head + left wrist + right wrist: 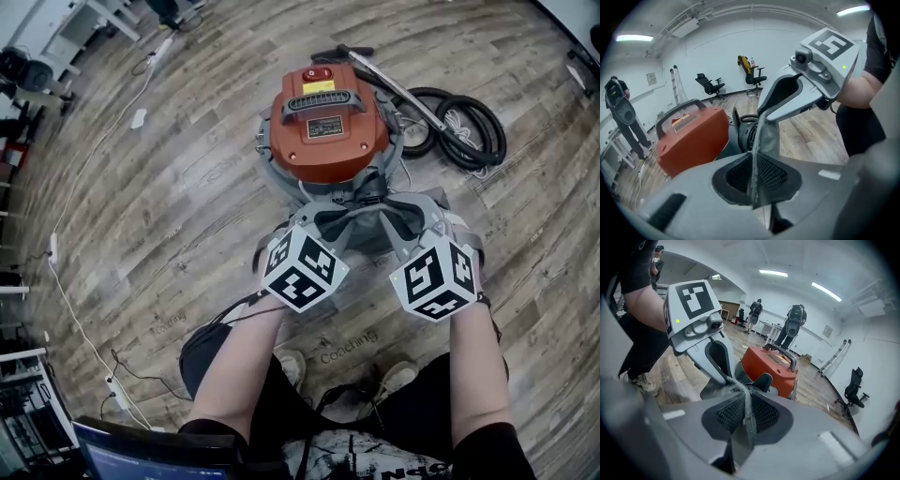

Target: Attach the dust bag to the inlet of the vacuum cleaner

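Dust bag (pixel 367 223), grey fabric, stretched between both hand-held grippers, just in front of orange vacuum cleaner (pixel 328 127) on wood floor (pixel 169 187). Left hand-held gripper (pixel 757 176) clamped on one bag edge, fabric pinched between its pads. Right hand-held gripper (pixel 745 420) clamped on opposite edge. Bag hangs close before vacuum's black inlet (pixel 746 133); contact unclear. Black hose (pixel 459 127) coiled beside vacuum.

Legible markings
The word "Coaching" is printed on the wood floor (pixel 356 323); a fainter word to its left possibly reads "Taking". The labels (pixel 324 127) on the vacuum cleaner (pixel 328 157) are too small to read.
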Tool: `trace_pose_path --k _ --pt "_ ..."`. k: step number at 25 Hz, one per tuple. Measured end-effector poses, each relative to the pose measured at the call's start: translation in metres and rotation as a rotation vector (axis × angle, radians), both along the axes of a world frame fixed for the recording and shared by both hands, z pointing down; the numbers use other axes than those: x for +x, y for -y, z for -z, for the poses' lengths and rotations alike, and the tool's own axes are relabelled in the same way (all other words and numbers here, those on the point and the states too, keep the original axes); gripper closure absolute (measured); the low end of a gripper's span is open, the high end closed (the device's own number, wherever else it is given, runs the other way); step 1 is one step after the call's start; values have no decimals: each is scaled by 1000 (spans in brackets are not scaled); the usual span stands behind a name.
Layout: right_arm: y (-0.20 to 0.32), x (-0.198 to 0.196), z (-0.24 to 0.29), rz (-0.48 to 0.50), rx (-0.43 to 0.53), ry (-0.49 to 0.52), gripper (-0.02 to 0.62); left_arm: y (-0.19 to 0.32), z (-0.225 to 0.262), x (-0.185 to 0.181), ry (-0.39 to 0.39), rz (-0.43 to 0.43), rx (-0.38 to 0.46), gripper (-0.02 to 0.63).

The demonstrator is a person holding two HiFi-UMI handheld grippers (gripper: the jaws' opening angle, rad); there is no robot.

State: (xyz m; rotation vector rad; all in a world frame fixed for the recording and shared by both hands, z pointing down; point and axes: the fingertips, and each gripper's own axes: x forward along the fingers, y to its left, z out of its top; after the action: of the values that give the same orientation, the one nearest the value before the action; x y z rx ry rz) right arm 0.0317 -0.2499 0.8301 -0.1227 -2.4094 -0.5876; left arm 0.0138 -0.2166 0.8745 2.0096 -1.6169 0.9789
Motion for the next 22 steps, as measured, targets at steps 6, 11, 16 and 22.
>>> trace_pose_path --k 6,11,16,22 --pt "4 3 -5 5 7 -14 545 6 3 -1 5 15 27 565" --pt "12 14 -13 -31 -34 -57 548 14 17 2 34 7 65 565" --pt "24 20 -27 -87 -63 -113 546 25 29 10 81 -38 74 565" --pt "27 17 -29 -103 -55 -88 541 26 32 12 51 -35 78 568"
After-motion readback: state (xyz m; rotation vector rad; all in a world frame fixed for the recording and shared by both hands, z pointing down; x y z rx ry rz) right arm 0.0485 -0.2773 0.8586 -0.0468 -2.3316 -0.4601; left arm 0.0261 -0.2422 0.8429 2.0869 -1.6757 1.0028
